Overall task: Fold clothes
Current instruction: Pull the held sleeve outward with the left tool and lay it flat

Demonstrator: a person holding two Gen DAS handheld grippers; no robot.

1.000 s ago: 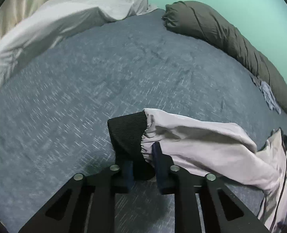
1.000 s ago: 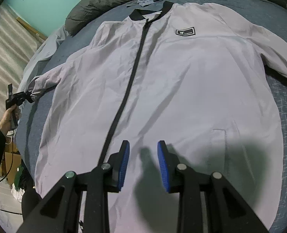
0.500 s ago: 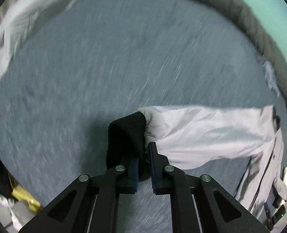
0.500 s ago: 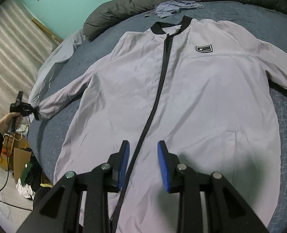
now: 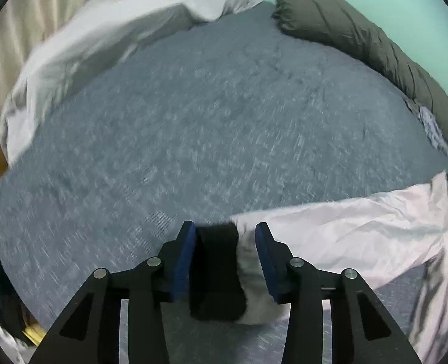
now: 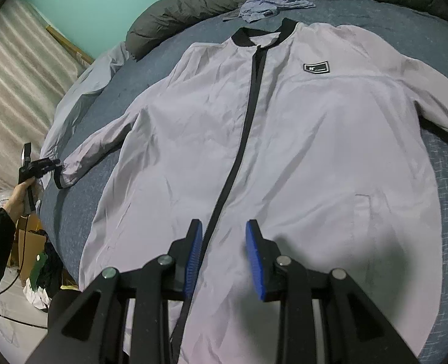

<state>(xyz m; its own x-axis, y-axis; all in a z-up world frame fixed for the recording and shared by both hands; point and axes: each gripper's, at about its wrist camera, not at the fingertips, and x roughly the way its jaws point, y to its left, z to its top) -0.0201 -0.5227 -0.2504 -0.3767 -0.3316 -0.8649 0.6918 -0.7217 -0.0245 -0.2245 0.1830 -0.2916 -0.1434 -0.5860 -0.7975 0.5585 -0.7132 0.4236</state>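
Observation:
A pale lilac jacket (image 6: 315, 151) with a black zip and collar lies face up, spread flat on the blue bed (image 6: 436, 36). Its left sleeve (image 5: 345, 230) stretches out sideways and ends in a black ribbed cuff (image 5: 218, 257). My left gripper (image 5: 224, 236) is at that cuff with its jaws opening. The cuff lies loose between the blue pads and is no longer pinched. The right wrist view shows the left gripper (image 6: 46, 163) at the bed's left edge, beside the cuff (image 6: 58, 179). My right gripper (image 6: 222, 233) hovers open over the jacket's lower front by the zip, holding nothing.
A rolled dark grey duvet (image 6: 208, 0) lines the bed's far edge against the green wall. A small blue-grey garment (image 6: 266, 6) lies above the collar. A white blanket (image 5: 102, 30) is bunched at the far left corner. Boxes and cloth clutter (image 6: 35, 257) sit on the floor beside the bed.
The left gripper pulled the sleeve out straight to the side, then its jaws spread and let go of the cuff. The right gripper stayed open over the jacket's hem, lifting slightly.

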